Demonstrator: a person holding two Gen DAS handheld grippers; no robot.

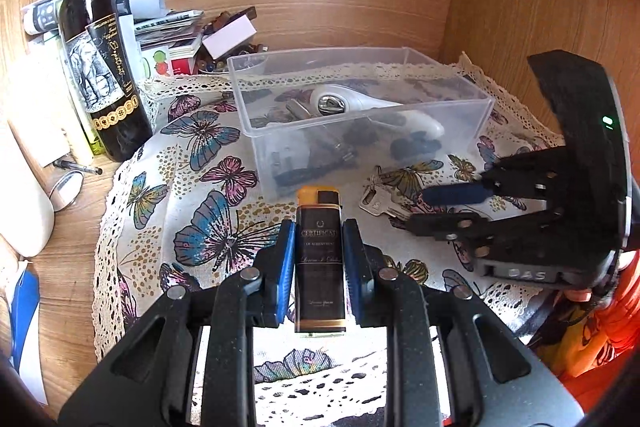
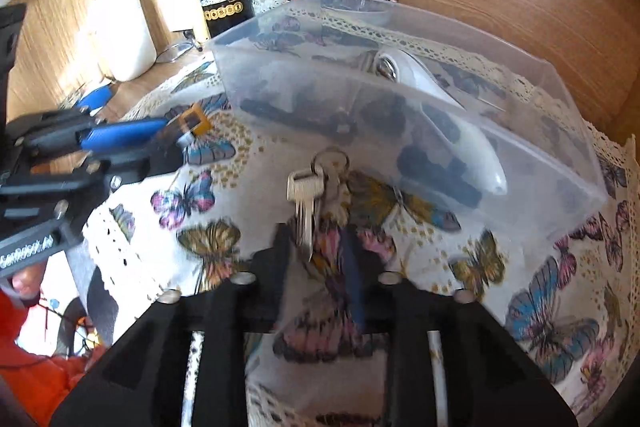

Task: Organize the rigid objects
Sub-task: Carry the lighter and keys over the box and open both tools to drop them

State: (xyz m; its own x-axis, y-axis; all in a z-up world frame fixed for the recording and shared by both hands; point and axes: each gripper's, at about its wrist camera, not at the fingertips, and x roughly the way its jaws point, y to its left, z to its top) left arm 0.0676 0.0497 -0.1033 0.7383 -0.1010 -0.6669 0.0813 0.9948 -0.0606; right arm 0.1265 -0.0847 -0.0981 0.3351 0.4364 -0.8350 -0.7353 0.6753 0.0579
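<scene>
My left gripper (image 1: 319, 235) is shut on a black lighter with an orange top (image 1: 319, 259) and holds it above the butterfly cloth, in front of the clear plastic box (image 1: 440, 115). The lighter also shows in the right wrist view (image 2: 188, 129). A bunch of silver keys (image 2: 308, 195) lies on the cloth just in front of the box. My right gripper (image 2: 316, 243) is open, with the key blades between its fingers. In the left wrist view the right gripper (image 1: 440, 205) sits over the keys (image 1: 376, 203). The box holds a white device (image 1: 360, 103) and dark small items.
A wine bottle (image 1: 98, 59) stands at the back left beside stacked papers and boxes (image 1: 160, 23). A white container (image 2: 124, 31) and a pen (image 1: 78, 167) lie left of the cloth. Wooden walls close in behind and to the right.
</scene>
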